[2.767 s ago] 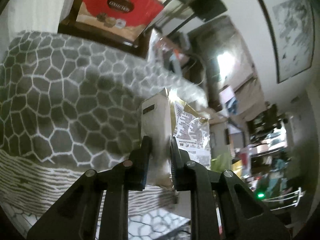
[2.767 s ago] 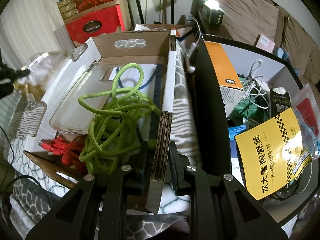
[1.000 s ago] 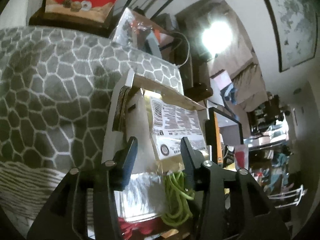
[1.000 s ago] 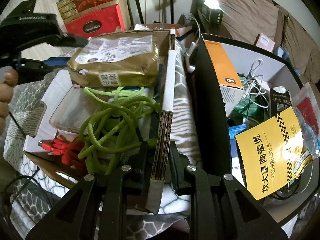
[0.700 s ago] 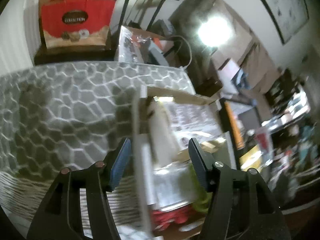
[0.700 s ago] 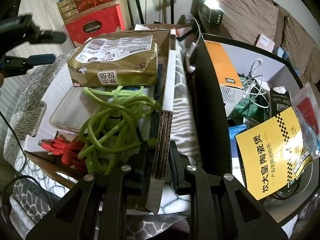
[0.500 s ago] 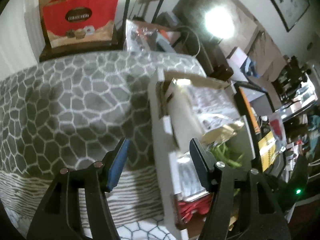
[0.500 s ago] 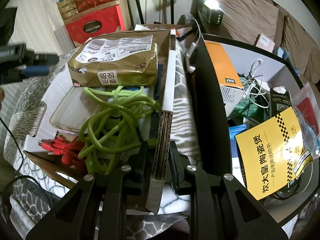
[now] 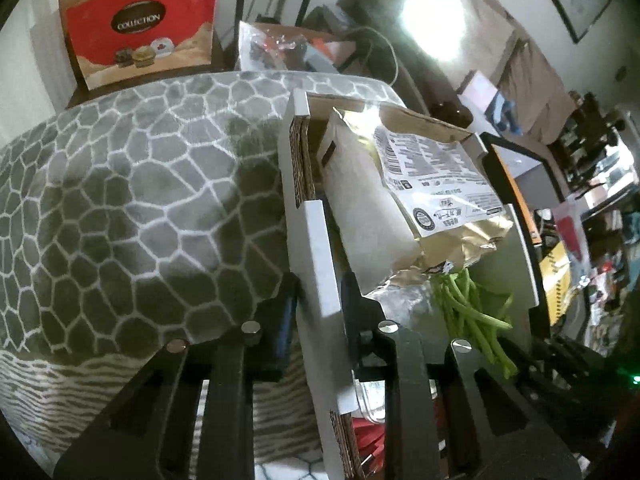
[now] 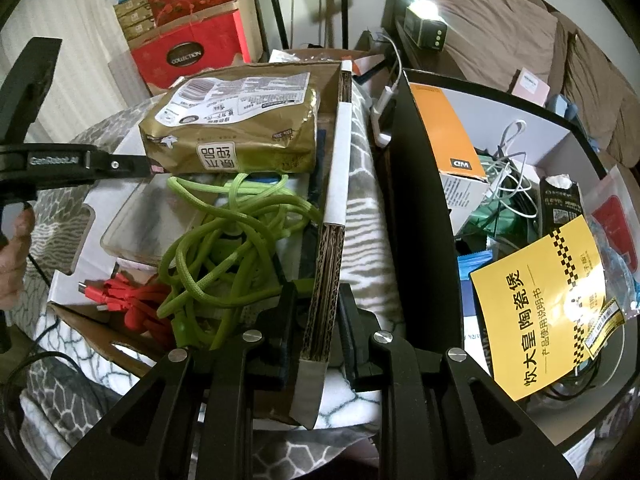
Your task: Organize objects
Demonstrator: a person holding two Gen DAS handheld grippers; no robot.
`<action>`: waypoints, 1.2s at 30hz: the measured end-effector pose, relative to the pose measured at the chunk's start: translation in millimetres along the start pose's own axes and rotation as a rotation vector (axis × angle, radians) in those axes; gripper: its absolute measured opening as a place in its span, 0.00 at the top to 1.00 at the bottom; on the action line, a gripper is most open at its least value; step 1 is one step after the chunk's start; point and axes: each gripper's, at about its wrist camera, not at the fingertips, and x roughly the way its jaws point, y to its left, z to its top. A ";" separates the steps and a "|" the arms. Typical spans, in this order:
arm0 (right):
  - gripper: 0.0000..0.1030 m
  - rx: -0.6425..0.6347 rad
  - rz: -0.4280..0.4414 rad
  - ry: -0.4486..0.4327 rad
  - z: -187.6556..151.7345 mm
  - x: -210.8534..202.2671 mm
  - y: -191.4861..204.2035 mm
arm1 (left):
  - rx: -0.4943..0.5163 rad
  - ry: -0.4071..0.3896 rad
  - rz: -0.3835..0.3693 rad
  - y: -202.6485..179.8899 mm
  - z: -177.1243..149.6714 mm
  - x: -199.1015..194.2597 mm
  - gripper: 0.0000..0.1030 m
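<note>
A gold foil packet (image 10: pixel 236 120) with a white label lies inside an open cardboard box (image 10: pixel 335 184), on top of a tangled green cord (image 10: pixel 224 240) and a red cable (image 10: pixel 132 312). The packet also shows in the left wrist view (image 9: pixel 420 192). My left gripper (image 9: pixel 318 300) is shut on the box's left wall (image 9: pixel 316 248). My right gripper (image 10: pixel 316 308) is shut on the box's right wall. The left gripper's body (image 10: pixel 60 164) shows at the left of the right wrist view.
The box sits on a grey patterned blanket (image 9: pixel 140 184). A black bin (image 10: pixel 408 208) at right holds an orange box, cables and a yellow leaflet (image 10: pixel 532 312). A red gift box (image 10: pixel 188 52) stands behind. A clear tray (image 10: pixel 136 228) lies under the cord.
My left gripper let go of the gold packet, which now rests in the box, moved to the box's left wall and closed on it. My right gripper has not moved.
</note>
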 end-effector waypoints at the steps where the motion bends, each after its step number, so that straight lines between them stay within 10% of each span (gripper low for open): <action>1: 0.80 -0.001 -0.001 -0.001 0.7 -0.7 -0.1 | -0.008 -0.004 0.002 0.1 -0.4 -0.1 0.81; 32: 0.87 -0.272 0.078 -0.042 45.1 32.1 125.3 | -0.401 -0.109 -0.021 153.2 -48.7 -67.3 0.81; 36: 0.83 -0.210 0.105 -0.049 47.7 27.5 116.4 | -0.414 -0.104 -0.061 160.5 -50.6 -75.3 0.67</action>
